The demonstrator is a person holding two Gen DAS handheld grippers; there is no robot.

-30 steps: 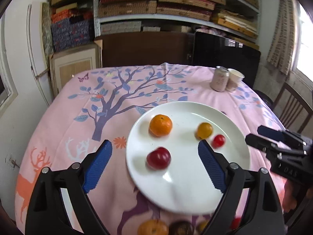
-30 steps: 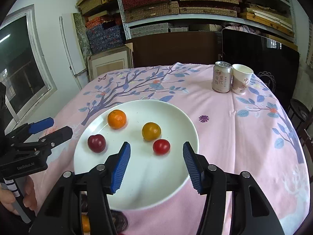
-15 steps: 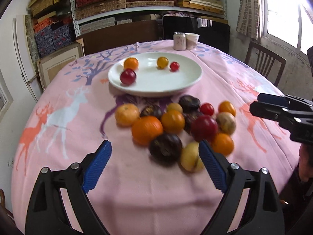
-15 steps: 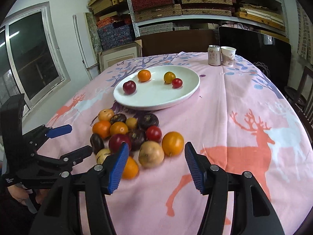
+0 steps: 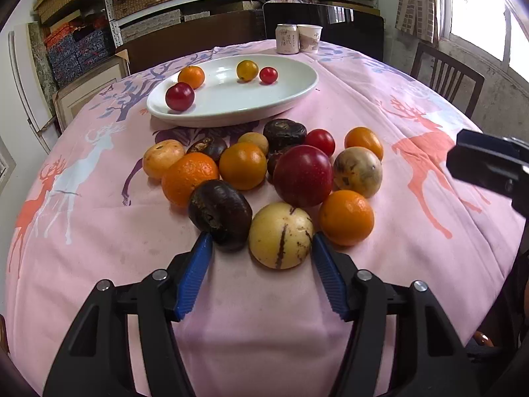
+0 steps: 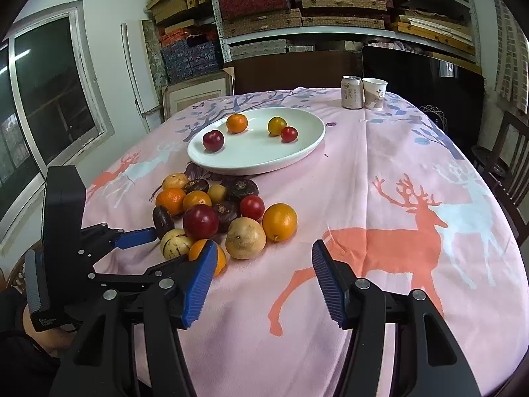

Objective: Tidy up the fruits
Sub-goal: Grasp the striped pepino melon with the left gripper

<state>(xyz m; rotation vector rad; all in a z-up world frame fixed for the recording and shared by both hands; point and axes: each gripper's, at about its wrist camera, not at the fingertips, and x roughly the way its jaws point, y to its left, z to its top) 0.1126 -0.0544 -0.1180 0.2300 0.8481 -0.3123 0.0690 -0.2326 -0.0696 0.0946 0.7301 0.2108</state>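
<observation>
Left gripper (image 5: 259,246) now lower, closer; jaws wide, straddling pale striped fruit (image 5: 280,235) beside dark fruit (image 5: 220,214). Right gripper (image 6: 261,258) jaws wide, empty.

From my left wrist view, the right gripper (image 5: 489,168) is cut off by the frame edge at 3 o'clock, so I cannot tell how its jaws stand. A dark fruit (image 5: 276,158) is mostly hidden behind the large red fruit (image 5: 302,175). The can (image 5: 287,38) carries print too small for me to read. From my right wrist view, my own blue finger (image 6: 198,284) covers the near side of an orange (image 6: 201,251) at 9 o'clock. The pale striped fruit (image 6: 175,246) is partly masked by the left gripper's fingers (image 6: 137,236). The surface (image 6: 396,172) runs out of frame at 6 o'clock.
</observation>
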